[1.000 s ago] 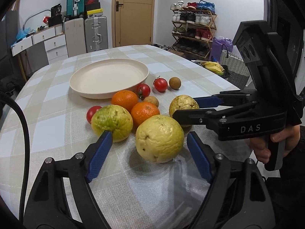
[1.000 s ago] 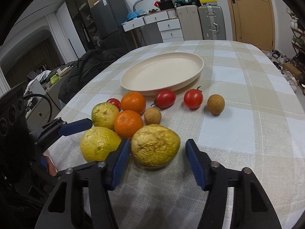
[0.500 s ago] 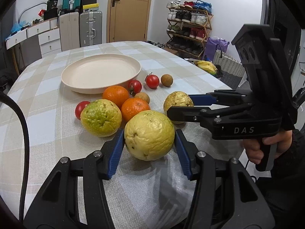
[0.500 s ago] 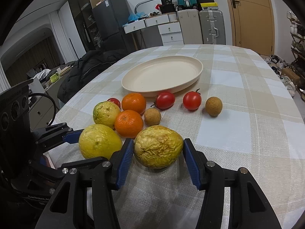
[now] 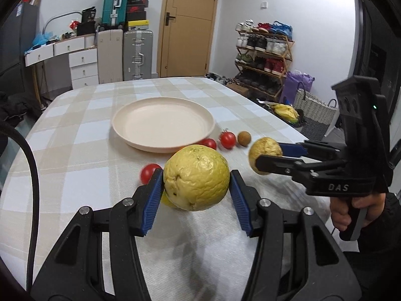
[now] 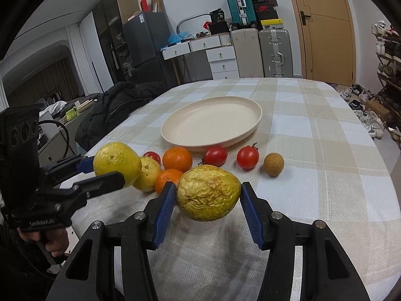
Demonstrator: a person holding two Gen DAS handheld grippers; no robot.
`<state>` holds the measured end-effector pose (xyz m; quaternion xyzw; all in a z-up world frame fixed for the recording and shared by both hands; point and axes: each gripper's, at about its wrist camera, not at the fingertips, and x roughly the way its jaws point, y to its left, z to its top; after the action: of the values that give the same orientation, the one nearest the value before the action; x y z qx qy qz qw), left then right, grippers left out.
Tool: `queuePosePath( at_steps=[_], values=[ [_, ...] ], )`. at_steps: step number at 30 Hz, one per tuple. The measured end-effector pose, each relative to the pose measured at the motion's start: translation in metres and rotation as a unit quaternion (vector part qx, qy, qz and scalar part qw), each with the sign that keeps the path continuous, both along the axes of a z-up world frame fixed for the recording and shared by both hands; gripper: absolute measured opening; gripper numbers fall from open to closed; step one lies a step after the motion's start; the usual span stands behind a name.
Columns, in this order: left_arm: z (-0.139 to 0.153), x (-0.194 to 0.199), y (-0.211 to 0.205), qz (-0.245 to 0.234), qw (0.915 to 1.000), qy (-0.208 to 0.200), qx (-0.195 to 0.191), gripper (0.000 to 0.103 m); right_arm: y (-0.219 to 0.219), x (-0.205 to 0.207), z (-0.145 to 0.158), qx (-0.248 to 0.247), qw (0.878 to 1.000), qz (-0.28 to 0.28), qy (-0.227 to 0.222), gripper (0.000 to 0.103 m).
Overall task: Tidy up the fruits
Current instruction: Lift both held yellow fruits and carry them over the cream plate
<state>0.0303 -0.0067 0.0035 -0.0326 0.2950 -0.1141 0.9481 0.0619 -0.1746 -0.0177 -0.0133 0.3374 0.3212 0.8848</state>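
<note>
We see L gripper (image 5: 196,188) clamped on yellow guava (image 5: 196,176), R gripper (image 6: 206,198) clamped on wrinkled yellow fruit (image 6: 208,192); plate (image 6: 175,135) ahead of both.

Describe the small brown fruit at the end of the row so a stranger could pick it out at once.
Start at the cream plate on the checked tablecloth. Along its near rim runs a row of fruit; the small brown fruit lies at the row's right end, beside a red tomato. It alone is dull tan, rough-skinned and stemless.
</note>
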Motion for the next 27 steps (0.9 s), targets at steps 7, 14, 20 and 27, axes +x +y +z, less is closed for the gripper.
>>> queuePosePath(
  at_steps=[7, 14, 20, 27],
  values=[
    [0.012, 0.007, 0.018, 0.033, 0.9993, -0.015, 0.006, 0.050, 0.004, 0.006, 0.013, 0.005, 1.000, -0.005, -0.013, 0.054],
    [0.016, 0.021, 0.031, 0.054, 0.9984, -0.015, 0.000, 0.050, 0.004, 0.021, 0.025, 0.007, 1.000, -0.014, -0.017, 0.054],
    [0.023, 0.039, 0.033, 0.062, 0.9979, -0.020, 0.003, 0.050, 0.010, 0.037, 0.031, 0.017, 1.000, -0.022, -0.013, 0.054],
    [0.029, 0.058, 0.034, 0.068, 0.9973, -0.027, 0.006, 0.050, 0.025, 0.052, 0.033, 0.012, 1.000, -0.019, -0.013, 0.054]
  ],
)
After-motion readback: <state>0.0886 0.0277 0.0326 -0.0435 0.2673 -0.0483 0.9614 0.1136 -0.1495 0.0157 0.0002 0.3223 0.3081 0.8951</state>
